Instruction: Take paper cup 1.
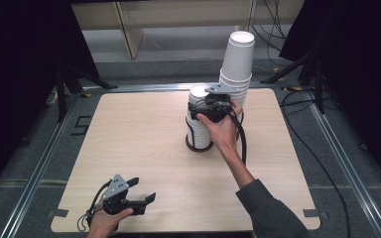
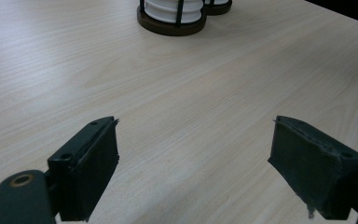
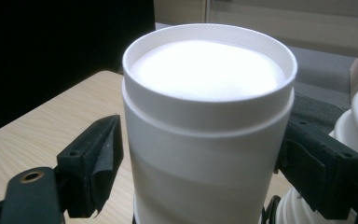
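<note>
Nearest me, the left tongs (image 1: 140, 192) sat low at the near edge of the tabletop (image 1: 144, 134), gripped in the person's left hand (image 1: 106, 220), wrist barely over the edge. Their jaws stood released, wide apart, with bare wood between them in the left gripper view (image 2: 193, 156). The hand itself was cut off by the bottom of the high view.

Farther in, the right forearm (image 1: 248, 183) stretched out from a dark sleeve, the right hand (image 1: 223, 126) raised to about cup-top height. The right tongs (image 1: 206, 101) straddled the top white cup (image 3: 208, 116) of a stack (image 1: 199, 119) standing in a dark-based holder (image 1: 198, 145) around the middle of the tabletop. In the right gripper view a jaw sat at each side of that cup, very close, but whether they pressed it I couldn't tell; the hand hid the contact from above.

Just behind, a taller stack of cups (image 1: 237, 62) leaned slightly, its base hidden by the hand.
</note>
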`<state>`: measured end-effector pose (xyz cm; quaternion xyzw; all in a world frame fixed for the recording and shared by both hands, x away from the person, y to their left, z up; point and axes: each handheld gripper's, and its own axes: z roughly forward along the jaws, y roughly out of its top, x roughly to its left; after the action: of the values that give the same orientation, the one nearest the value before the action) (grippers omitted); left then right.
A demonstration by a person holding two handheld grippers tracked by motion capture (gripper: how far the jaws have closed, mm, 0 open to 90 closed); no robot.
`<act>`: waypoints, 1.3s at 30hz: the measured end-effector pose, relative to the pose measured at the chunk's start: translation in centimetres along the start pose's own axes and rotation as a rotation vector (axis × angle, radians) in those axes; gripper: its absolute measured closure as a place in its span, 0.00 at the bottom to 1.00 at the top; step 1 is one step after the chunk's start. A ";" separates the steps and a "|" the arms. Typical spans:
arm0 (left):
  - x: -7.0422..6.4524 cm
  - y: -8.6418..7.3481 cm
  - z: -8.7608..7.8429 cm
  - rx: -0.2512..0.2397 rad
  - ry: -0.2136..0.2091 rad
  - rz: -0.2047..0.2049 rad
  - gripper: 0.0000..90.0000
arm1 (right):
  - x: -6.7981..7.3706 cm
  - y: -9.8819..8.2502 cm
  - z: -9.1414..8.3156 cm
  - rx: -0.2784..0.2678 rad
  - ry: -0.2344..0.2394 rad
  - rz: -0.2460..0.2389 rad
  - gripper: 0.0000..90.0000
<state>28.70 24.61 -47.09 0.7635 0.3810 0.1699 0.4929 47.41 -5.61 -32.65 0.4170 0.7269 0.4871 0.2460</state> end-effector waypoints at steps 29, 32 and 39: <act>-0.1 0.1 0.1 0.003 -0.005 0.000 0.16 | 0.7 1.1 1.0 0.010 -0.058 0.027 0.23; -0.1 0.1 0.1 0.010 -0.002 0.000 0.16 | 0.9 1.6 0.5 -0.003 -0.064 0.025 0.23; -0.2 0.0 0.2 -0.001 -0.007 -0.006 0.16 | 1.2 3.1 -0.7 -0.048 -0.068 0.029 0.23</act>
<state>28.71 24.34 -47.12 0.7628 0.3815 0.1658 0.4951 47.40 -4.41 -29.51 0.4377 0.7000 0.4935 0.2736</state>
